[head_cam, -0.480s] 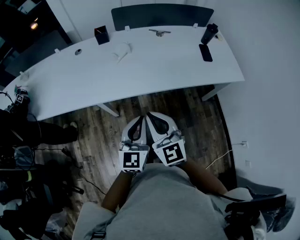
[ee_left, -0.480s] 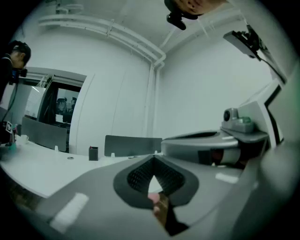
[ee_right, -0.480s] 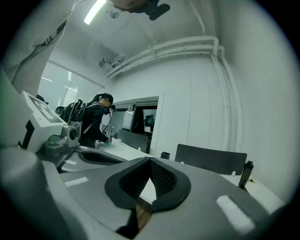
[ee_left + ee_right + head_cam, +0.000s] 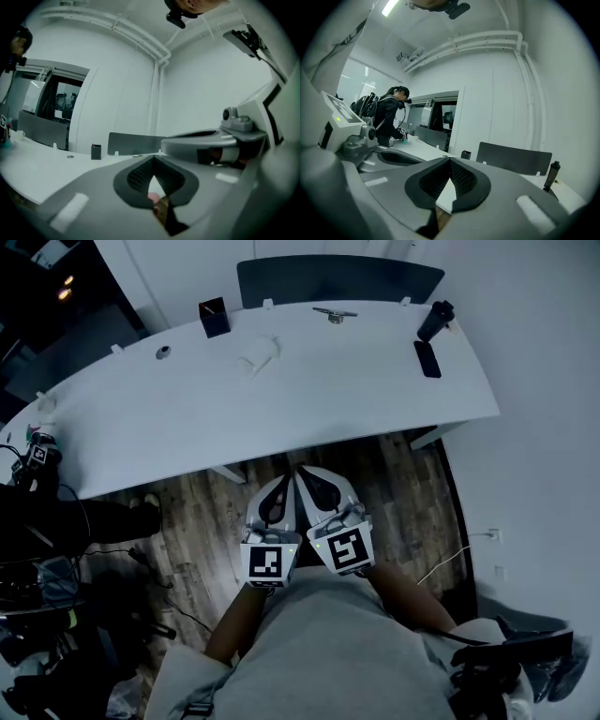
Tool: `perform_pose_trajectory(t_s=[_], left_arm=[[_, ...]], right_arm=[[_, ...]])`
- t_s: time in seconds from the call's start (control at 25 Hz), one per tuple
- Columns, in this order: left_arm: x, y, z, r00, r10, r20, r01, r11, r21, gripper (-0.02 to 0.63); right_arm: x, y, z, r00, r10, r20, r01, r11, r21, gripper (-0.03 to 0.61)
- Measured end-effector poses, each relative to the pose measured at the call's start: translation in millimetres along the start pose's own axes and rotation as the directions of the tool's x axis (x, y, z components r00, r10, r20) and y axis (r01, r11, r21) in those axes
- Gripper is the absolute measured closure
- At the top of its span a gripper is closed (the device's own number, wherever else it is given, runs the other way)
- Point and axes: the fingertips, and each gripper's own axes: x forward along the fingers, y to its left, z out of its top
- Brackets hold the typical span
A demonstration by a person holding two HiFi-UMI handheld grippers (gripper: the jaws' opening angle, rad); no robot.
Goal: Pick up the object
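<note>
my left gripper (image 4: 281, 482) and right gripper (image 4: 309, 474) are both squeezed shut, empty, short of the white desk (image 4: 309, 399). i can't see into its black box (image 4: 214, 317); the pale, irregular object (image 4: 260, 357) lies near it.

We count one white table (image 4: 309, 399) across the upper half of the frame. On it we count six loose things: one dark box (image 4: 214, 317), one small round disc (image 4: 163, 352), one white crumpled thing (image 4: 261, 357), one metal piece (image 4: 335, 313), one dark bottle (image 4: 436, 321) and one black phone (image 4: 427, 359). One dark panel (image 4: 337, 279) stands at its far edge. At lower centre we count two grippers, the left gripper (image 4: 281, 482) and the right gripper (image 4: 309, 476), each bearing one marker cube (image 4: 270, 563), two cubes in all.
</note>
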Motion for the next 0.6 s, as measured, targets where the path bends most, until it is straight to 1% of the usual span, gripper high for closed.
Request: perform_pose_trajectory(t_s=[0.28,0.48,0.6], left_arm=[[45,32,-10,0.999,0.045,-0.029,-0.045,0.999,0.002,0.614],[100,74,-7,0.993,0.109,-0.041,-0.106,0.993,0.054,0.614],[137,100,6,0.987,0.153,-0.057,-0.149,0.987,0.064,0.614]], right_arm=[[47,-29,-14,0.999,0.033,0.01,-0.034,0.999,0.016,0.577],[109,-58,-18,0.995,0.087,0.057,-0.09,0.995,0.048,0.577],[142,-83,-9,0.989,0.137,0.059,-0.137,0.991,0.004,0.578]])
